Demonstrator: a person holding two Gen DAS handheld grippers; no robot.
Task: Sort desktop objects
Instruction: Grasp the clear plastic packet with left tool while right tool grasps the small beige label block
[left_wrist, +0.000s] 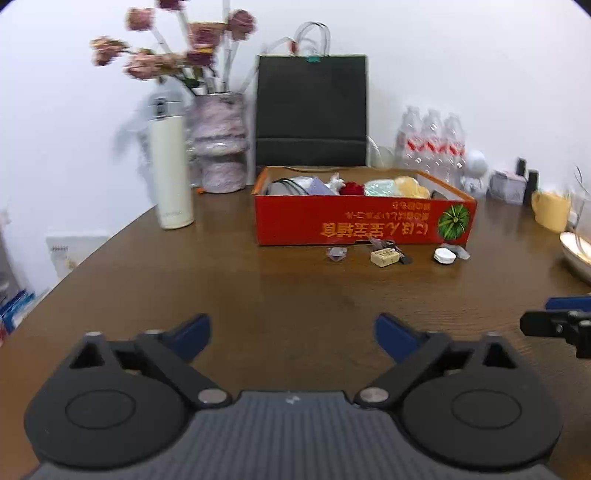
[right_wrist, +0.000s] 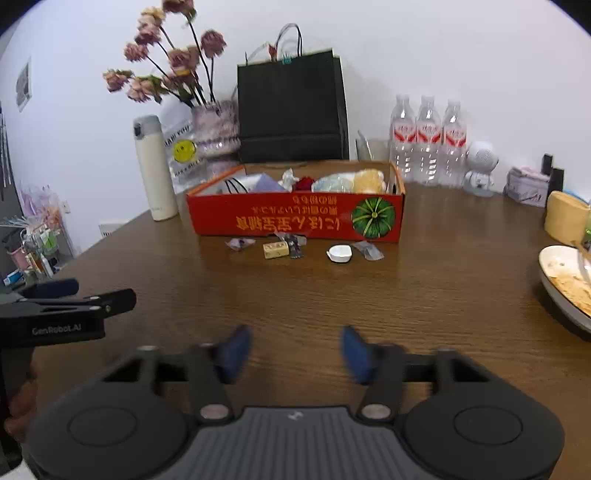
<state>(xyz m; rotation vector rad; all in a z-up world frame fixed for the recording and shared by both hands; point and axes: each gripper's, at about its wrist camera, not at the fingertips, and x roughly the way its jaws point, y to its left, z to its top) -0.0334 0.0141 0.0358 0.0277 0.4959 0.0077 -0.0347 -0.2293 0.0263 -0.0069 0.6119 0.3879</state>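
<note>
A red cardboard box (left_wrist: 354, 225) (right_wrist: 295, 221) holding several small items stands mid-table. In front of it lie a purple wrapper (left_wrist: 336, 254) (right_wrist: 239, 243), a tan block (left_wrist: 385, 256) (right_wrist: 275, 250), a dark keyring piece (right_wrist: 294, 243), a white cap (left_wrist: 444, 255) (right_wrist: 340, 254) and a clear wrapper (right_wrist: 369, 251). My left gripper (left_wrist: 291, 332) is open and empty, well short of them. My right gripper (right_wrist: 295, 345) is open and empty, also near the front of the table. Each gripper shows at the edge of the other's view.
A white thermos (left_wrist: 170, 170) (right_wrist: 153, 170), a vase of dried flowers (left_wrist: 219, 144), a black paper bag (left_wrist: 312, 110), three water bottles (right_wrist: 428, 140), a white figurine (right_wrist: 479, 168), a yellow mug (left_wrist: 550, 210) and a dirty dish (right_wrist: 565, 284) stand around the brown table (left_wrist: 258, 295).
</note>
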